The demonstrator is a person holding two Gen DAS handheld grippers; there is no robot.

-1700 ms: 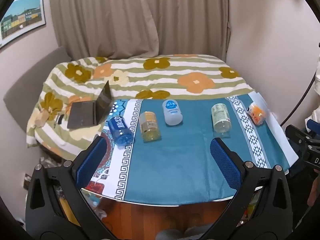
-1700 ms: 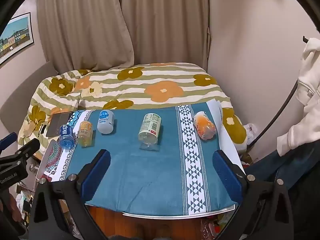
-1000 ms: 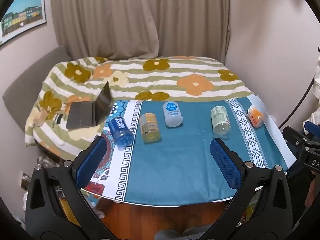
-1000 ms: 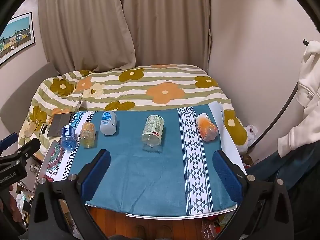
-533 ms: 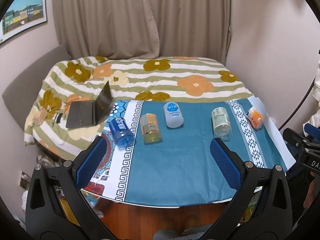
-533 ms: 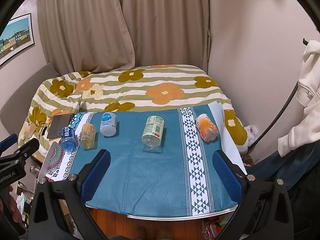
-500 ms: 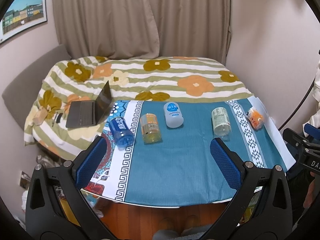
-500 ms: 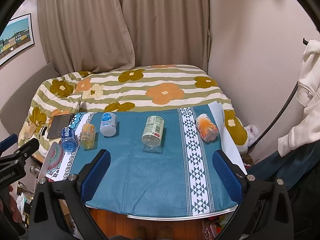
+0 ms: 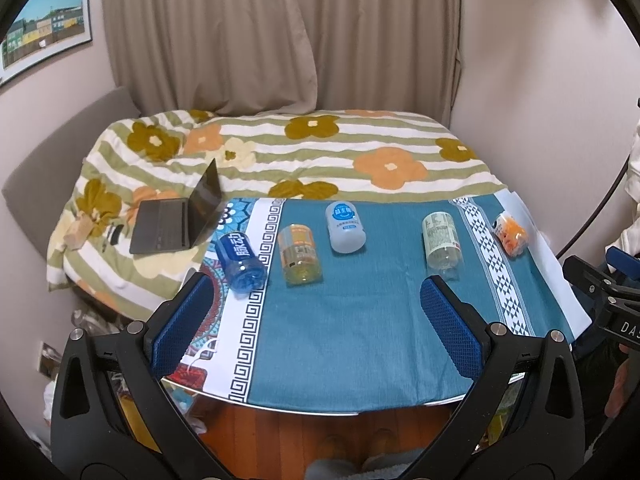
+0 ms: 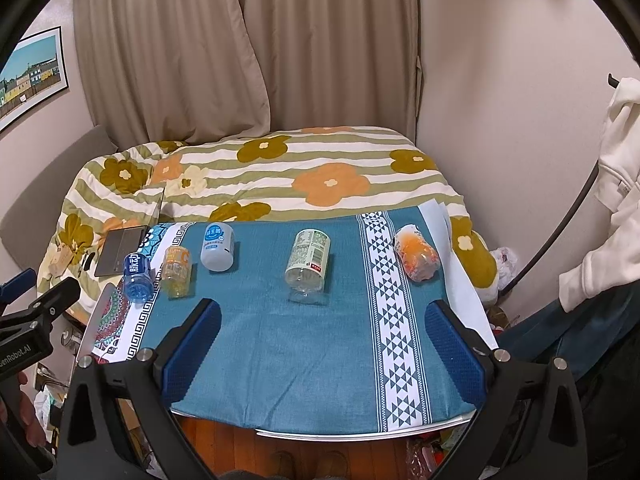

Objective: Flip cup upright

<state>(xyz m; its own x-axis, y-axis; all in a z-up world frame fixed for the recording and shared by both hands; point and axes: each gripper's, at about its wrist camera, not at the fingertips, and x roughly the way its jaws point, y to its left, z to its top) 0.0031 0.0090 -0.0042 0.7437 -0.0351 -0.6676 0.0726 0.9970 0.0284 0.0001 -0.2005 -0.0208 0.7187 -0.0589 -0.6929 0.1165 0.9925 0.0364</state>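
Several cups lie on their sides in a row on the teal tablecloth (image 9: 352, 320): a blue cup (image 9: 240, 262), a yellow-orange cup (image 9: 299, 254), a white cup with a blue label (image 9: 345, 227), a clear cup with a green-white label (image 9: 442, 240) and an orange cup (image 9: 509, 234). They also show in the right wrist view: blue (image 10: 137, 273), yellow-orange (image 10: 176, 270), white (image 10: 217, 247), green-white (image 10: 309, 260), orange (image 10: 416, 254). My left gripper (image 9: 316, 312) is open and empty, near the front edge. My right gripper (image 10: 322, 334) is open and empty there too.
A bed with a flowered striped quilt (image 9: 320, 152) lies behind the table. An open laptop (image 9: 180, 220) sits on it at the left. Curtains (image 9: 280, 36) hang behind. A white garment (image 10: 616, 200) hangs at the right. The floor (image 9: 328, 428) shows below the table's front edge.
Both grippers have drifted slightly; the cups sit a little higher in the views. The cups have not moved on the cloth. Both grippers stay open.
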